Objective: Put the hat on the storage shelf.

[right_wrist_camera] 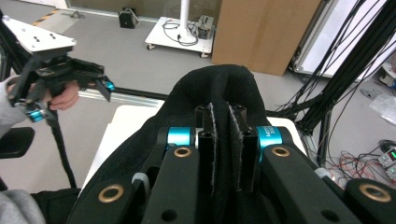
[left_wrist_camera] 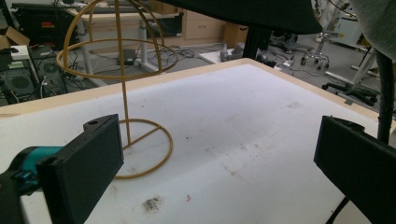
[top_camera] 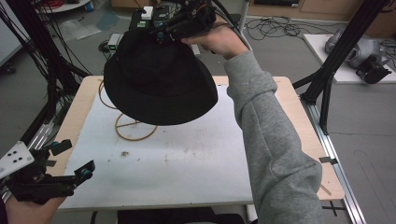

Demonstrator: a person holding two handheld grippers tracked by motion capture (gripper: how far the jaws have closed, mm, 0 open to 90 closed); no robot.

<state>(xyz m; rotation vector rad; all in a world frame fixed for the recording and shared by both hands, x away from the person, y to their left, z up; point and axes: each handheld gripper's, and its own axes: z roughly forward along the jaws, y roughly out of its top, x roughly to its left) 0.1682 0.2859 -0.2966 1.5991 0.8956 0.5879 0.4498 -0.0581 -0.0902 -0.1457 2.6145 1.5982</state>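
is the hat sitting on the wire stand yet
No, the black hat hangs in the air from the right gripper, which is clamped on its fabric, above the yellow wire stand, whose dome is bare.

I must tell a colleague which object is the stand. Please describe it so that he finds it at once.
On the white table top, look toward its far left part. There stands a thin yellow wire hat stand: a ring base, one upright rod, a domed cage above. The black hat hangs over it, gripped by the right tongs.

A plain black fabric bucket hat (top_camera: 159, 84) is showing no pattern. The thin mustard-yellow wire hat stand (left_wrist_camera: 122, 88) is standing on a white bench (top_camera: 187, 172) edged in pale wood. The black tongs (left_wrist_camera: 219, 163) are carrying teal accents.
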